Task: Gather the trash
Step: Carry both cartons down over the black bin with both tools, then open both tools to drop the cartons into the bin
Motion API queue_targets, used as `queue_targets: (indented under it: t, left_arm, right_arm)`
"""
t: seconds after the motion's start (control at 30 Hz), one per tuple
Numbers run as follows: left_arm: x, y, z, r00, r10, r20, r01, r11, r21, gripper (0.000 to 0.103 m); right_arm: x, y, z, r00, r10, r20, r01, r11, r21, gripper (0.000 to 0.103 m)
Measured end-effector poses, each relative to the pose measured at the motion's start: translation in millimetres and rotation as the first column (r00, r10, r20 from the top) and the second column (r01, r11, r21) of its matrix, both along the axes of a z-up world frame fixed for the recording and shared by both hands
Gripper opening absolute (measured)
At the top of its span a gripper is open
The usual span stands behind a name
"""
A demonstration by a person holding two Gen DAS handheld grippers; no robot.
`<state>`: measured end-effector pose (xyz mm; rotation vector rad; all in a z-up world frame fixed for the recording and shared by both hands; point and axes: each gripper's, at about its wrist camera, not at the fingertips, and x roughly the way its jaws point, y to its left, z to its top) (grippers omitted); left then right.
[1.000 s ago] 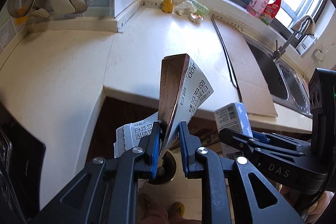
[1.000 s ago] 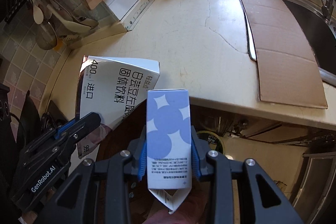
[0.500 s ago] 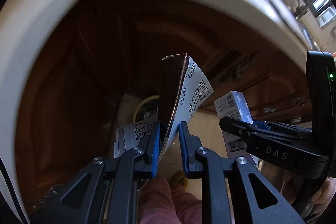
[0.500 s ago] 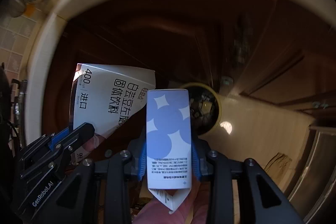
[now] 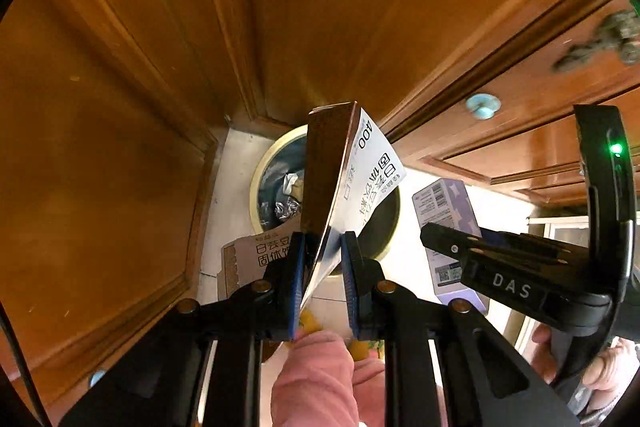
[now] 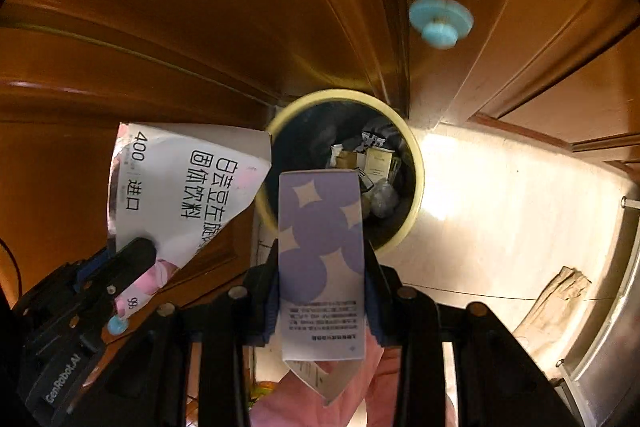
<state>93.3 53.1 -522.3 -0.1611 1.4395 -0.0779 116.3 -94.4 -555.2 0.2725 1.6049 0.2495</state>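
Now that both views have swung from the counter down to the bin (image 6: 416,163), the left gripper (image 5: 322,247) is pinching the pouch (image 5: 360,179) and the right gripper (image 6: 322,267) the box (image 6: 320,227), nearing release.

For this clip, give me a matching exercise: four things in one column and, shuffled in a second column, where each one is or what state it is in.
Things:
1. purple box
2. white drink pouch
3. trash bin
4. blue knob

Places or states:
A. on the wooden cabinet door
B. clamped in the right tongs
C. on the floor, open, with wrappers inside
D. clamped in the left tongs

Pairs: 1-B, 2-D, 3-C, 4-A
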Motion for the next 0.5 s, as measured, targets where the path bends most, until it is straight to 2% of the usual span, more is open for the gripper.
queue_targets:
  t: [0.07,0.13,0.2,0.27,0.5]
  left_arm:
    - [3,3,-14,1.000,-0.013,0.001,0.013,1.000,-0.005,0.017]
    - [5,4,-21,1.000,-0.017,0.011,0.017,1.000,-0.006,0.026]
    - [7,7,-27,1.000,-0.021,0.016,0.021,1.000,0.001,0.045]
    - [10,7,-31,1.000,-0.020,0.022,0.019,1.000,0.023,0.052]
    - [9,14,-29,1.000,0.011,0.001,-0.011,0.999,0.040,0.054]
  right_arm:
    - [7,2,-17,1.000,-0.003,0.000,0.003,1.000,-0.007,0.035]
    - [8,5,-28,1.000,0.002,0.004,-0.002,1.000,-0.007,0.036]
    - [13,6,-37,1.000,0.006,-0.003,-0.006,1.000,-0.008,0.041]
    - [15,3,-41,1.000,0.007,0.009,-0.007,1.000,-0.007,0.048]
    - [8,2,-35,0.999,0.022,0.036,-0.021,1.000,-0.021,0.048]
